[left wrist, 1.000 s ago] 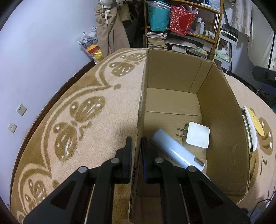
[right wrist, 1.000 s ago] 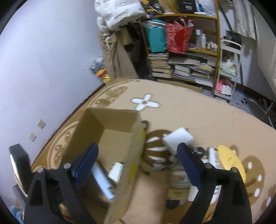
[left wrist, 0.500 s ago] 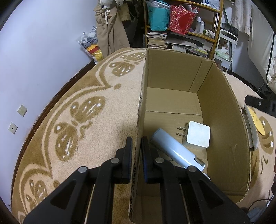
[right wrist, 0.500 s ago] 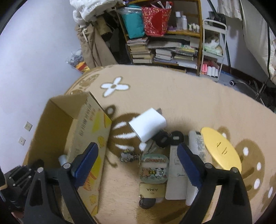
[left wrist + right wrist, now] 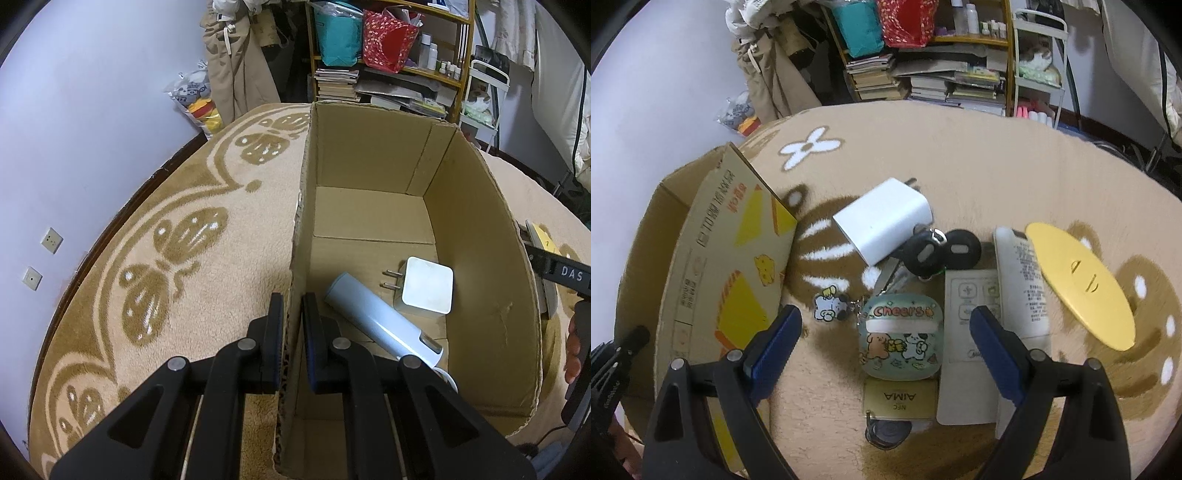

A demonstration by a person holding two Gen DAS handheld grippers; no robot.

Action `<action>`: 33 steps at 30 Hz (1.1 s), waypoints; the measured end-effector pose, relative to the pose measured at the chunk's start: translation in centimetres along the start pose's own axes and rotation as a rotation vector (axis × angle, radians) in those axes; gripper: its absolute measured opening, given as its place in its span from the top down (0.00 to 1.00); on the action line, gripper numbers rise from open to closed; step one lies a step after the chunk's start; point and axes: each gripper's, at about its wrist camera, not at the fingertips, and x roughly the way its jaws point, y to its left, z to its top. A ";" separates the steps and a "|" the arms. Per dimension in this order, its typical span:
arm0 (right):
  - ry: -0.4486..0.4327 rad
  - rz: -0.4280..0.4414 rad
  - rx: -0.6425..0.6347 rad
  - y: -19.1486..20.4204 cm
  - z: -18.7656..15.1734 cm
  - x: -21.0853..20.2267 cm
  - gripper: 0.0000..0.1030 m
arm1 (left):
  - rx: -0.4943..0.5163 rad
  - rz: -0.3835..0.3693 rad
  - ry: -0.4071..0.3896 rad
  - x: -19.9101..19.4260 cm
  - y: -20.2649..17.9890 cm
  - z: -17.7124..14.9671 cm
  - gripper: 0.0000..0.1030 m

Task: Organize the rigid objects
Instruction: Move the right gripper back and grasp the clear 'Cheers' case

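Note:
My left gripper (image 5: 292, 306) is shut on the left wall of the cardboard box (image 5: 301, 236), one finger on each side of it. Inside the box lie a pale blue cylinder (image 5: 376, 320) and a white plug charger (image 5: 426, 285). My right gripper (image 5: 884, 319) stands open above a pile on the rug: a green "Cheers" earbud case (image 5: 900, 338) sits between its fingers, untouched. Around it lie a white charger (image 5: 884, 220), black key fobs (image 5: 940, 251), a white remote (image 5: 967, 343), a second remote (image 5: 1023, 284), a yellow disc (image 5: 1080, 284) and a gold card (image 5: 899, 398).
The box (image 5: 713, 266) stands left of the pile in the right wrist view, printed side facing it. The patterned beige rug (image 5: 177, 236) covers the floor. Shelves with books and bags (image 5: 923, 74) and a white rack (image 5: 1038, 66) line the far wall. A hand (image 5: 574, 350) shows at the right edge.
My right gripper has sunk and swung right, from over the box to over the pile of objects, which now looks larger. The left gripper has stayed clamped on the box wall.

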 end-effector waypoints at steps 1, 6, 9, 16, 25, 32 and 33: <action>0.008 0.000 0.002 -0.1 -0.1 0.3 0.10 | 0.001 0.001 0.000 0.0 0.0 0.0 0.91; 0.040 -0.009 -0.003 -0.1 -0.5 1.2 0.18 | -0.001 0.000 0.000 0.0 0.0 0.0 0.91; 0.024 -0.001 0.025 -0.2 -0.7 1.0 0.17 | -0.002 0.000 -0.001 0.0 0.0 0.0 0.90; 0.011 -0.006 0.025 0.2 -1.2 0.8 0.25 | -0.003 0.000 -0.001 0.0 0.0 0.0 0.90; 0.042 0.040 0.085 -0.6 -1.5 1.3 0.44 | -0.004 -0.002 -0.001 -0.1 0.1 0.1 0.90; 0.038 0.000 0.039 0.6 -1.6 2.4 0.43 | -0.004 -0.002 -0.001 -0.1 0.1 0.1 0.90; 0.034 -0.011 0.026 0.8 -1.7 2.4 0.44 | -0.004 -0.002 -0.001 -0.1 0.1 0.1 0.90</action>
